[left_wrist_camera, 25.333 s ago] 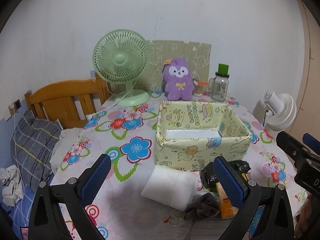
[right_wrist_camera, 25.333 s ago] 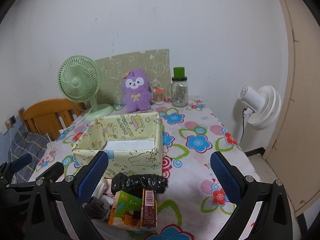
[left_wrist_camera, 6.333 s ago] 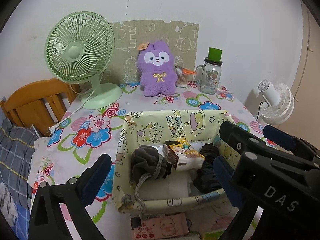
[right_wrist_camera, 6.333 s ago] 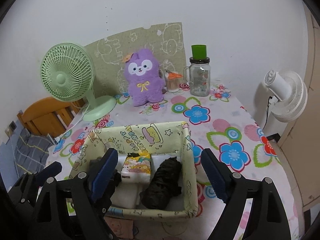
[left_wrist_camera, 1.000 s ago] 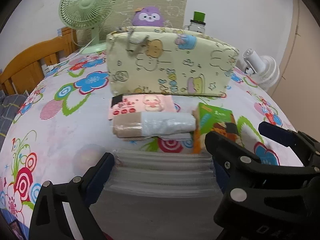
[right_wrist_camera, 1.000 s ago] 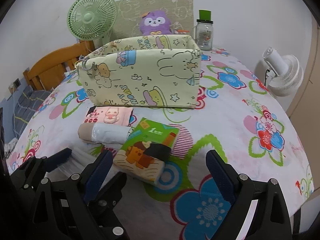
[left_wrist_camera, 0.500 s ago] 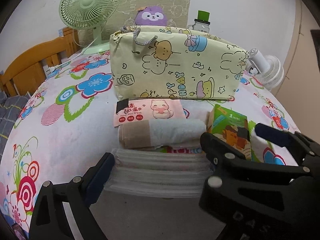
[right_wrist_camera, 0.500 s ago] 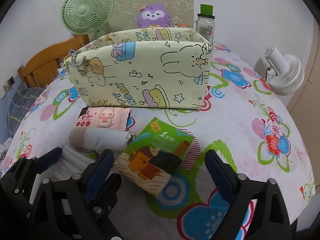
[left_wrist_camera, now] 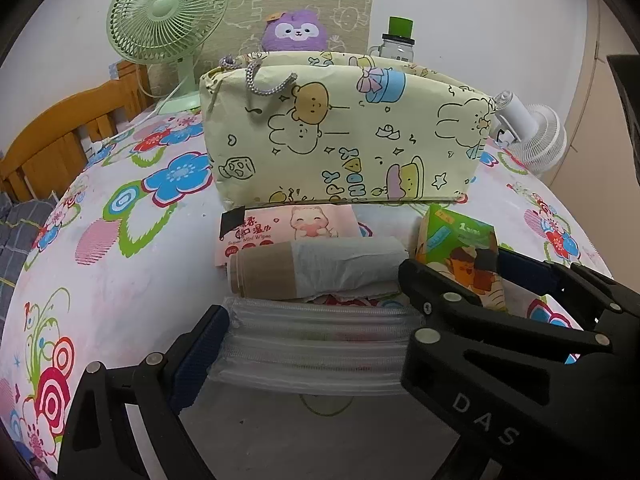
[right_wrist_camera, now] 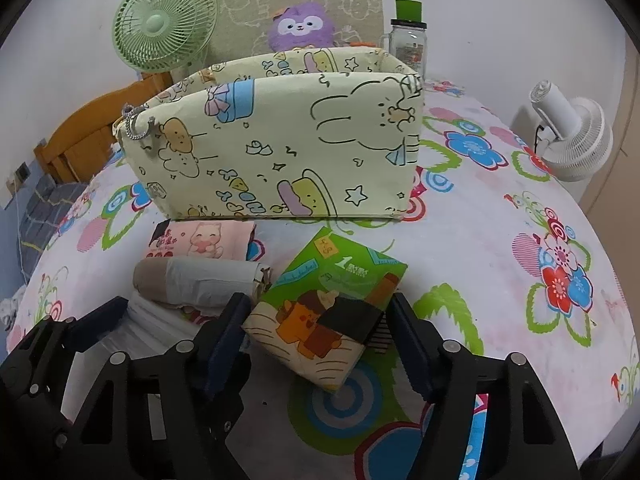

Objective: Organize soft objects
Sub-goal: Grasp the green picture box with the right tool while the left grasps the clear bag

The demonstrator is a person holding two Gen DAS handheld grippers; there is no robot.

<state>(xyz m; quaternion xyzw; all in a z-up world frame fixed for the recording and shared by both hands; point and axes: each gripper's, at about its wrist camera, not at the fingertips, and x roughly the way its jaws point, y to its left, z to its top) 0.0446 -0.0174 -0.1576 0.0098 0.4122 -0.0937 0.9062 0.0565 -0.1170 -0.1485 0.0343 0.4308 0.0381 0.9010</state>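
A: What is seen nearest?

B: The right claw (right_wrist_camera: 318, 330) is being closed around the green tissue pack (right_wrist_camera: 326, 308). The pack lies between the blue pads, though firm contact cannot yet be confirmed. The left claw (left_wrist_camera: 316, 346) is set around a clear ribbed plastic pack (left_wrist_camera: 316, 344) at the worktop's (right_wrist_camera: 480, 240) near edge; one pad touches its end, the other is hidden, so whether it is pinched cannot be told.

A: How should the closing be done well?

B: The pads should probably be brought onto the pack's two long sides, squarely, since it lies skewed. A soft pack may buckle, so gentle pressure is advised before any lift.

A: How does the pack look?

B: A green wrapper with an orange cartoon figure and a dark flap is shown, slightly puffy. It rests flat on the flowered cloth, just beside a paper-banded roll (right_wrist_camera: 196, 282).

A: And farther off?

B: A pink wipes packet (right_wrist_camera: 202, 240) lies behind the roll, touching the yellow fabric basket (right_wrist_camera: 280, 148), where the items are presumably meant to go. Beyond it a purple plush (right_wrist_camera: 302, 28) and a green fan (right_wrist_camera: 164, 28) are stood against the wall.
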